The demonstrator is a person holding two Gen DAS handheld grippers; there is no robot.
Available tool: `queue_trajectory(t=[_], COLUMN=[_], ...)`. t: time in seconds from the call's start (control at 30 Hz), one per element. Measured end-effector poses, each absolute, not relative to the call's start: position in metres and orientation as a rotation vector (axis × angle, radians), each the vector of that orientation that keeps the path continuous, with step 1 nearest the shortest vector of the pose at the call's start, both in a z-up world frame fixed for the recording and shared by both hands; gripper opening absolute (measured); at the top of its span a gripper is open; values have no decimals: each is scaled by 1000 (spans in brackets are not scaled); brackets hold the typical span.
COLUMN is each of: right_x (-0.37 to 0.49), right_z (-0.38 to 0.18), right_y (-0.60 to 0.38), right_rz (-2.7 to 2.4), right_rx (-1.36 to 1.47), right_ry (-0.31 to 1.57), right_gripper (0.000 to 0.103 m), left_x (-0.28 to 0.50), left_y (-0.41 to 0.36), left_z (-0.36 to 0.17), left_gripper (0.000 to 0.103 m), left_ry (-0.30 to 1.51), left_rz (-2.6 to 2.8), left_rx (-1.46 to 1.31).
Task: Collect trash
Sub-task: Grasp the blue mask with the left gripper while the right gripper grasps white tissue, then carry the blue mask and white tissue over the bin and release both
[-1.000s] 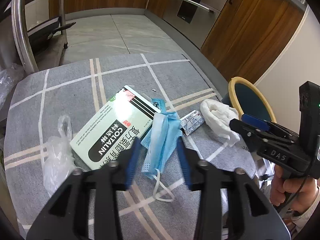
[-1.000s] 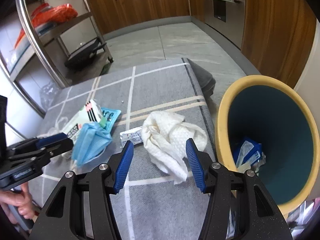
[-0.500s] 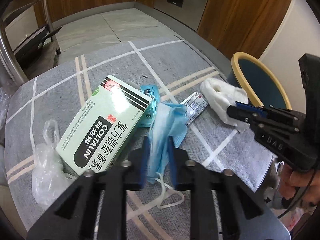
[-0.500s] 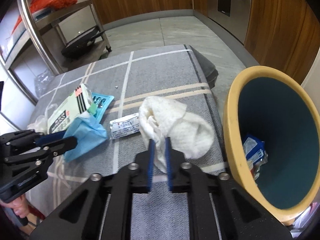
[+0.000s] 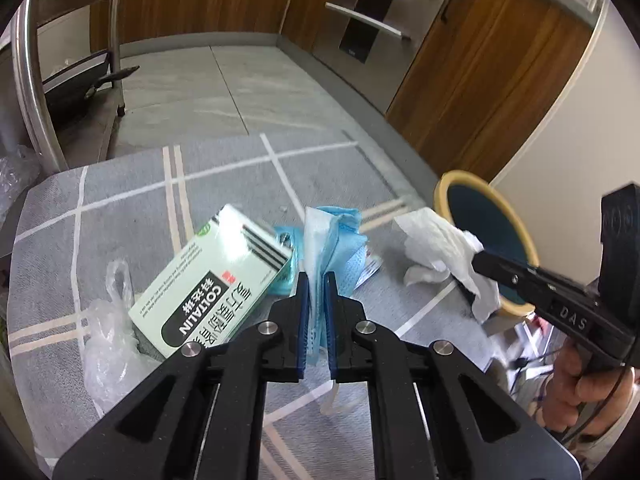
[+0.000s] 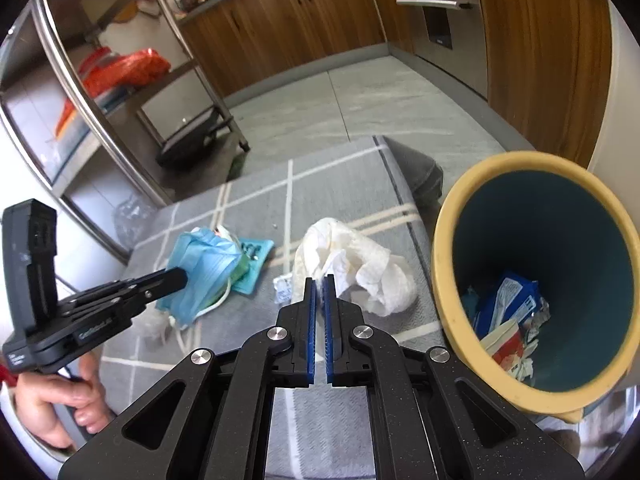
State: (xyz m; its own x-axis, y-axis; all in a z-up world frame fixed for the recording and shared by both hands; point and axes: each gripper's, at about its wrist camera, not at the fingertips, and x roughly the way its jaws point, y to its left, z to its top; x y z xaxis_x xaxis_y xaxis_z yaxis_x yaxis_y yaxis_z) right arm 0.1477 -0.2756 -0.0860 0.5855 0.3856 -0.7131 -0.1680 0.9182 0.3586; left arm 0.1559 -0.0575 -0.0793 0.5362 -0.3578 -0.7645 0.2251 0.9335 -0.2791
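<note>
Both pickups are made: the left hand-held gripper (image 5: pixel 316 280) pinches the blue pleated face mask (image 5: pixel 332 236) and the right hand-held gripper (image 6: pixel 319 286) the crumpled white paper towel (image 6: pixel 352 260), just above the grey checked tabletop (image 6: pixel 340 184); next, probably carry both over the yellow-rimmed teal bin (image 6: pixel 444 280) and release.

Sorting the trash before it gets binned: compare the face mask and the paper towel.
The face mask is blue and pleated with a white ear loop; the paper towel is white and crumpled. The left gripper pinches the mask; the right gripper pinches the towel, nearer the bin. Both are soft, lifted trash.
</note>
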Motion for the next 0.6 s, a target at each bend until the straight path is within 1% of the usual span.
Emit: queue_trajectory(t=[0.37, 0.6], right_x=[126, 113], right_z=[-43, -23], right_y=[-304, -326], right_rz=[335, 305], right_rx=[323, 337], right_ry=[789, 735], right_gripper=[4, 4], left_x=[154, 155], left_y=[-70, -93], left_z=[-45, -29], left_gripper=[7, 7], left_ry=[871, 844], left_rz=[-382, -434], left_rx=[-189, -199])
